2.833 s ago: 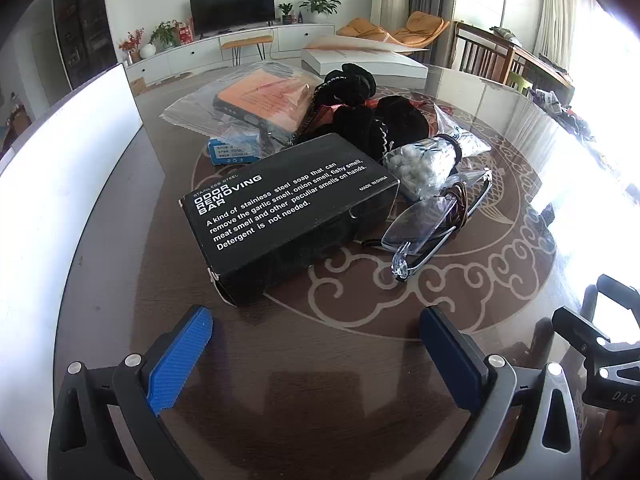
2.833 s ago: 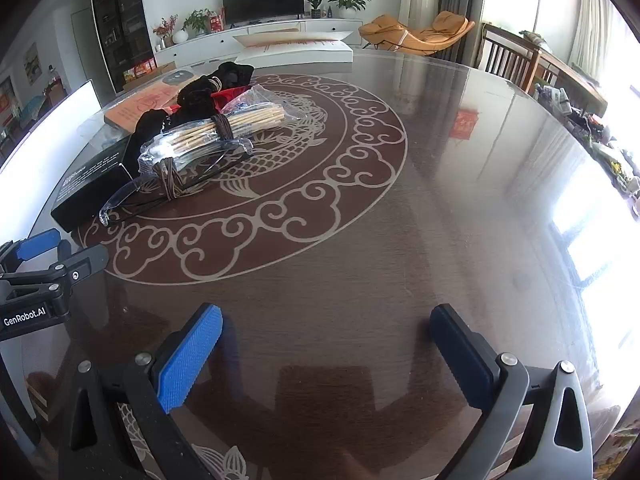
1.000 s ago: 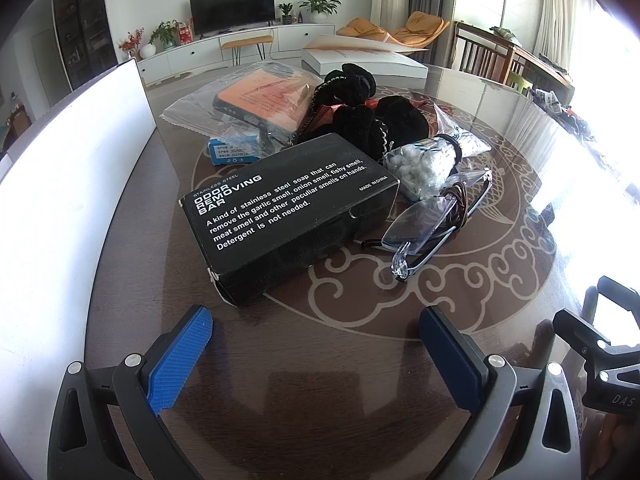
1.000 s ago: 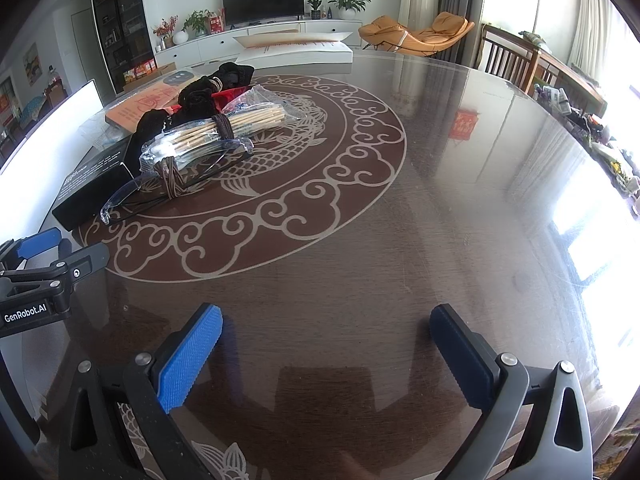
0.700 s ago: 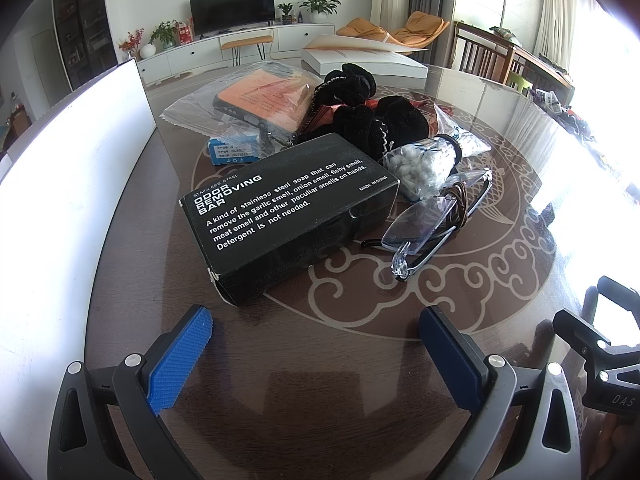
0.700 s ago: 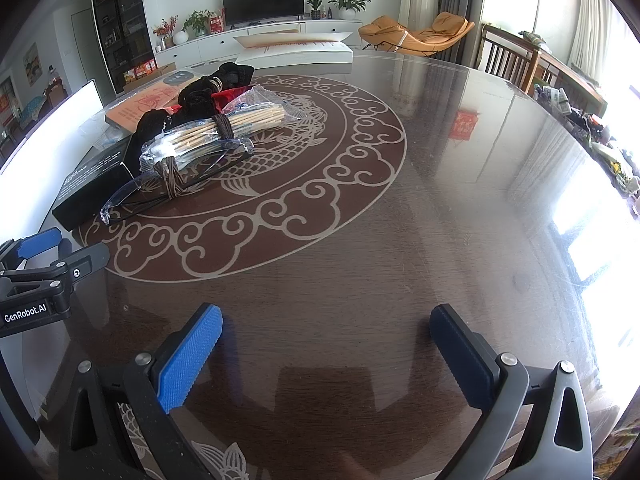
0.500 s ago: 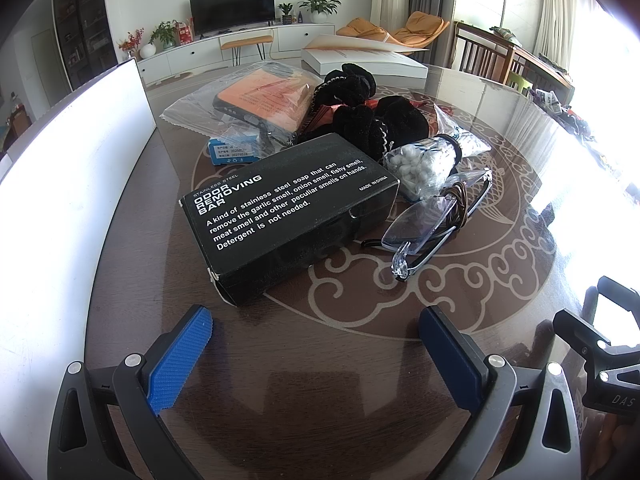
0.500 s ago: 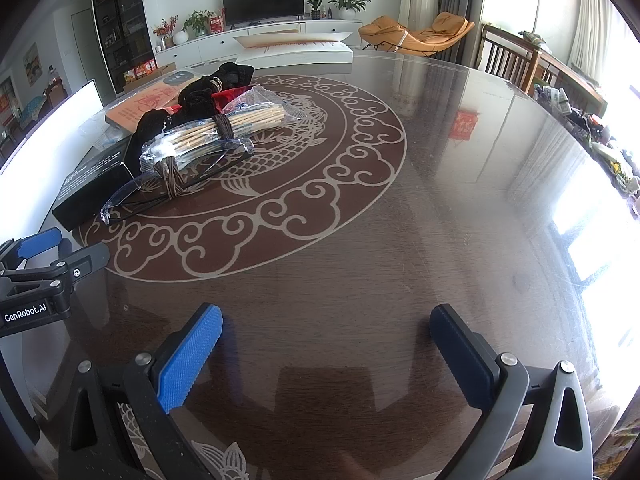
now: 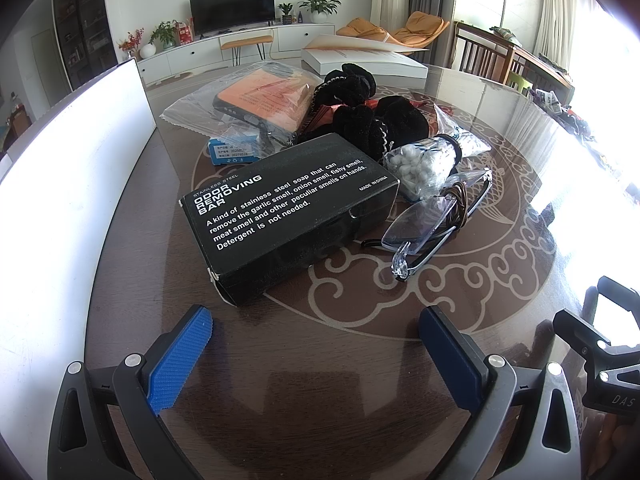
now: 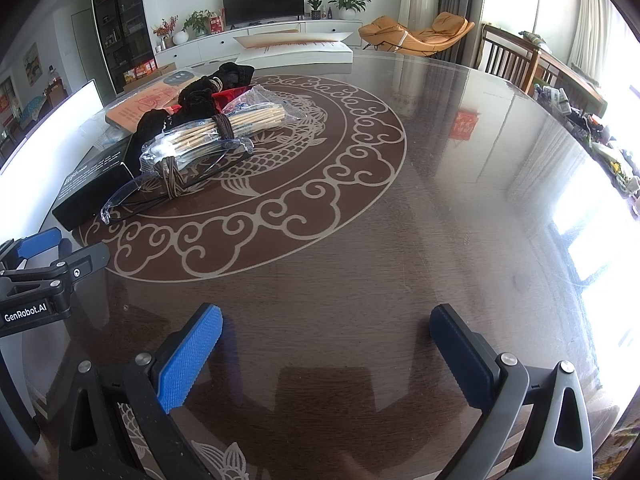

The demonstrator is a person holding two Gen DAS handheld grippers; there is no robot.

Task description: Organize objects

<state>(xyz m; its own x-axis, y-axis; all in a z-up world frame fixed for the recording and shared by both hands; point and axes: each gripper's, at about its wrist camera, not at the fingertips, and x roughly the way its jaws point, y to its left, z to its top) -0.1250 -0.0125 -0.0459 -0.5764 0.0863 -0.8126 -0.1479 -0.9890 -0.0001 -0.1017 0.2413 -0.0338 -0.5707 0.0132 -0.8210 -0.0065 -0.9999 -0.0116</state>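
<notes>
- Table [image 10: 400, 240]: sorting appears not yet begun; every object lies in one cluster at 11 o'clock in the right wrist view.
- White bin [image 9: 60, 184], at 9 o'clock in the left wrist view: its interior is hidden.
- Black box [image 9: 288, 208]: closed, just ahead of the left gripper [image 9: 316, 344].
- Cotton-swab bag [image 9: 424, 164] and glasses [image 9: 424, 228]: touching, at the box's 3 o'clock.
- Left gripper and right gripper [image 10: 326, 344]: jaws spread wide, holding nothing.

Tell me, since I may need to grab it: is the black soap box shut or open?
Shut. The black box lies flat on the table, printed side up, end flap closed.
</notes>
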